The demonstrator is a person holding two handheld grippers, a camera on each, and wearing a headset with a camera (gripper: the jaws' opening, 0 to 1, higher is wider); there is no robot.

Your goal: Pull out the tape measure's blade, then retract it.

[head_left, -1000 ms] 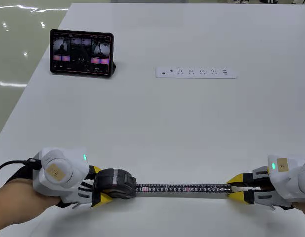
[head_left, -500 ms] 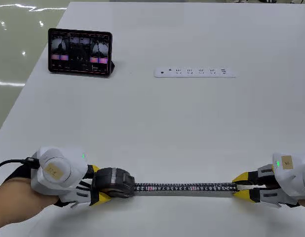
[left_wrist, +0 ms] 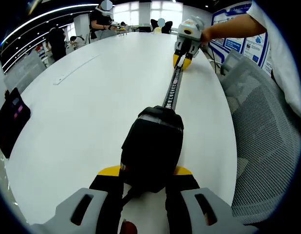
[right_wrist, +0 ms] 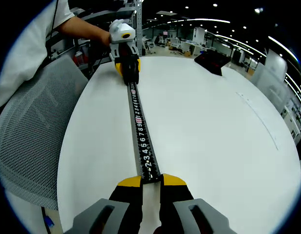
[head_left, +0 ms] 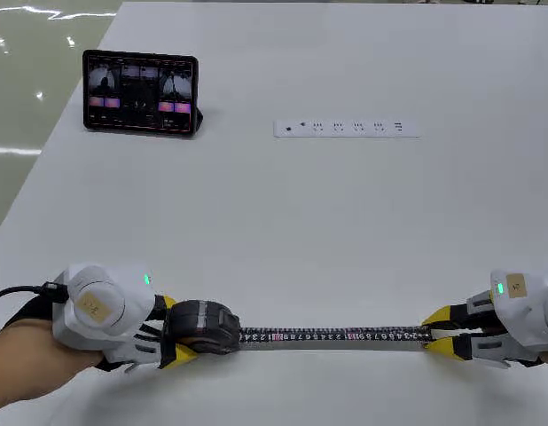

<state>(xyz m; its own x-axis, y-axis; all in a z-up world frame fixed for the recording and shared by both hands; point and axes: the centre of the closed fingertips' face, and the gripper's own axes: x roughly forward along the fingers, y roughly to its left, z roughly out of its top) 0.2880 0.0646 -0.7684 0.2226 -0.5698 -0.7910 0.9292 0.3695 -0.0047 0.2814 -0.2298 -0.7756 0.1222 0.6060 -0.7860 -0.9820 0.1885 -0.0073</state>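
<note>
A black tape measure case [head_left: 203,325] rests on the white table near its front edge, and my left gripper [head_left: 179,332] is shut on it. The case [left_wrist: 153,144] sits between the yellow-tipped jaws in the left gripper view. Its dark numbered blade [head_left: 332,335] stretches flat to the right across the table. My right gripper [head_left: 436,333] is shut on the blade's end. In the right gripper view the blade [right_wrist: 140,130] runs away from my right gripper [right_wrist: 150,181] to the far case [right_wrist: 130,68]. My right gripper [left_wrist: 183,59] appears far off in the left gripper view.
A tablet [head_left: 140,92] stands propped at the back left of the white table [head_left: 301,222]. A white power strip [head_left: 347,129] lies at the back, right of centre. A mesh chair [right_wrist: 31,141] stands beside the table's near edge.
My right gripper has moved further right with the blade's end, so more blade is out of the case. The left gripper and case have stayed put.
</note>
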